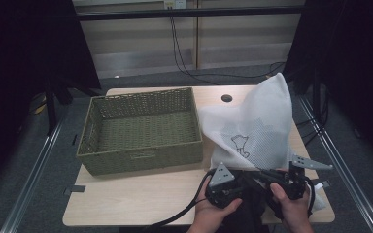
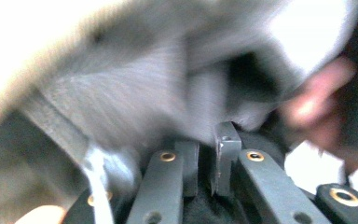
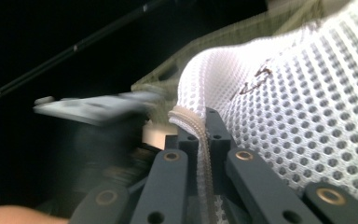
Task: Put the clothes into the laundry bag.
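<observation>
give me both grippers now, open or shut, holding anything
left gripper: jaws nearly together; whether they pinch the mesh bag cannot be told, the view is blurred.
right gripper: shut on the mesh bag's zipper edge.

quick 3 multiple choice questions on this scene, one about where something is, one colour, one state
1. Where does the white mesh bag lie relative to the basket in the high view?
A. inside it
B. to its right on the table
C. under it

2. What colour is the woven basket?
A. olive green
B. red
C. blue

3. What is the right gripper doing?
A. standing wide open above the table
B. shut on the rim of the basket
C. shut on the bag's zip edge

Answers:
1 B, the bag rests on the tabletop beside the basket's right wall.
2 A, its weave is olive green all over.
3 C, the right gripper view shows the zip edge pinched between the closed jaws.
</observation>
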